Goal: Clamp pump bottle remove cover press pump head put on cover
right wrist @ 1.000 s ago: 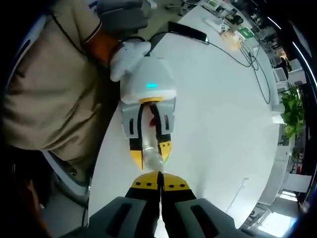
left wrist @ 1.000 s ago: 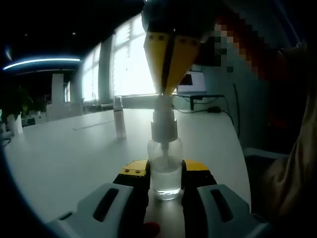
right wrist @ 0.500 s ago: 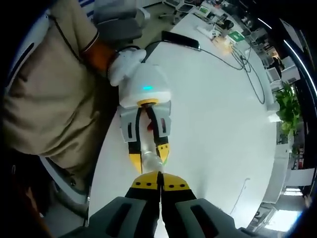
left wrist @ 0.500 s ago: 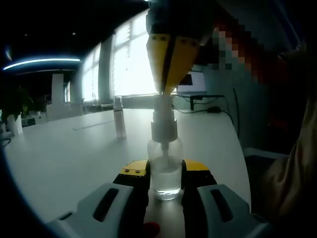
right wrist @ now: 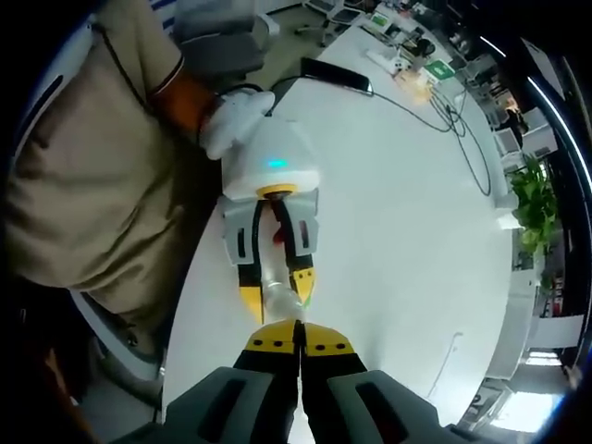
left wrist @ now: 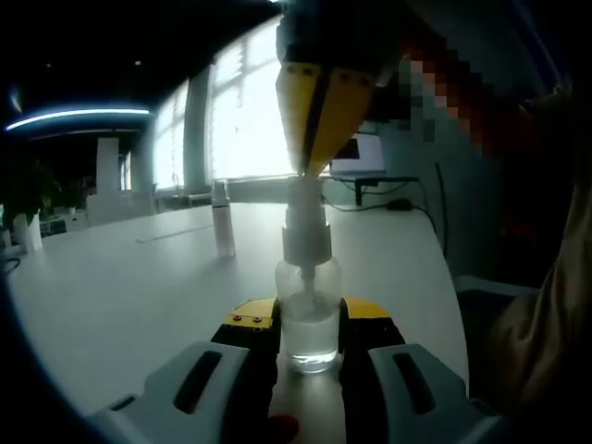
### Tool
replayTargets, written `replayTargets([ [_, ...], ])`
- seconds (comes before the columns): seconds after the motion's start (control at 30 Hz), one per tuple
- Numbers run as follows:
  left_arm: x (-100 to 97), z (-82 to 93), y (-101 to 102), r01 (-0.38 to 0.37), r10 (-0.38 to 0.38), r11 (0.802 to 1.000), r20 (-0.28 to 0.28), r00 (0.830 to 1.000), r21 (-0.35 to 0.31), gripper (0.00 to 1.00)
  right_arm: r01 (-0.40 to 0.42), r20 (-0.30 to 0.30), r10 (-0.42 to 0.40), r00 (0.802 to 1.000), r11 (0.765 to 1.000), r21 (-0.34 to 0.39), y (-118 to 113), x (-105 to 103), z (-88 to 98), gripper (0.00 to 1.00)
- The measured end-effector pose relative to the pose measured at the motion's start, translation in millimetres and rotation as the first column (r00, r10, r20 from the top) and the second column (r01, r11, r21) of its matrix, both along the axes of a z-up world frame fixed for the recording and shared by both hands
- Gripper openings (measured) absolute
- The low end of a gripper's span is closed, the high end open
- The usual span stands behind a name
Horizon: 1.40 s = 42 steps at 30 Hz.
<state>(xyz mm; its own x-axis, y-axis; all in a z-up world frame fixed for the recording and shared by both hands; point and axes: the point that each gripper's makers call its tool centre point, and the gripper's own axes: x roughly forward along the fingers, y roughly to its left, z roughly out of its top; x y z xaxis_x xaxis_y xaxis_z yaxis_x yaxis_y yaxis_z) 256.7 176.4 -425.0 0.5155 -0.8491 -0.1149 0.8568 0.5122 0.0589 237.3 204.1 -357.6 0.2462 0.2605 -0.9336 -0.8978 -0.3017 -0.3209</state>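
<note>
Almost nothing has moved since the earlier frames: in the left gripper view your right gripper sits only a little higher above the pump head, and the bottle has not shifted.

Nearest to you, at 6 o'clock in the left gripper view, your left gripper [left wrist: 310,338] is clamped on the clear pump bottle [left wrist: 309,319], its yellow-tipped jaws pressing the glass body from both sides. The bottle stands upright on the white table [left wrist: 120,287]. Directly above, at 12 o'clock, your right gripper [left wrist: 311,171] points down with its jaws together, tip touching the top of the white pump head [left wrist: 306,227]. In the right gripper view the same gripper [right wrist: 298,326] shows its jaws closed, with the left gripper [right wrist: 275,287] just beyond the tip.

I judge that you are at the pressing step, the cover being already off. Next you need a straight push down along the bottle axis, while the left jaws keep a firm hold so the bottle does not tip.

Farther, at 10 o'clock, a slim white cover [left wrist: 222,220] stands on the table, well apart from the bottle; nothing lies between them. Beyond, at 1 o'clock, is a monitor [left wrist: 356,153] with cables.
</note>
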Motion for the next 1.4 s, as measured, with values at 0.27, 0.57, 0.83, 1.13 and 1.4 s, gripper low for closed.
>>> replayTargets([
  [0.27, -0.8, 0.1, -1, 0.000, 0.000, 1.000, -0.001, 1.000, 0.000, 0.15, 0.003, 0.008, -0.003, 1.000, 1.000, 0.010, 0, 0, 0.1, 0.00],
  [0.57, 0.1, -0.1, 0, 0.001, -0.001, 1.000, -0.003, 1.000, -0.001, 0.15, -0.005, 0.037, 0.005, 0.999, 1.000, 0.016, 1, 3, 0.8, 0.00],
  [0.83, -0.2, 0.0, 0, 0.001, -0.001, 1.000, -0.004, 1.000, -0.002, 0.15, 0.015, 0.033, -0.016, 0.999, 0.999, 0.051, 0, 3, 2.0, 0.00],
  [1.13, 0.4, -0.5, 1, 0.001, -0.001, 1.000, -0.006, 1.000, -0.002, 0.15, 0.024, 0.037, -0.029, 0.999, 0.991, 0.134, -2, 3, 3.2, 0.00],
  [1.4, 0.2, -0.3, 0, 0.000, 0.000, 1.000, -0.003, 1.000, -0.001, 0.15, 0.087, 0.074, -0.107, 0.991, 0.967, 0.238, -10, 15, 3.7, 0.00],
])
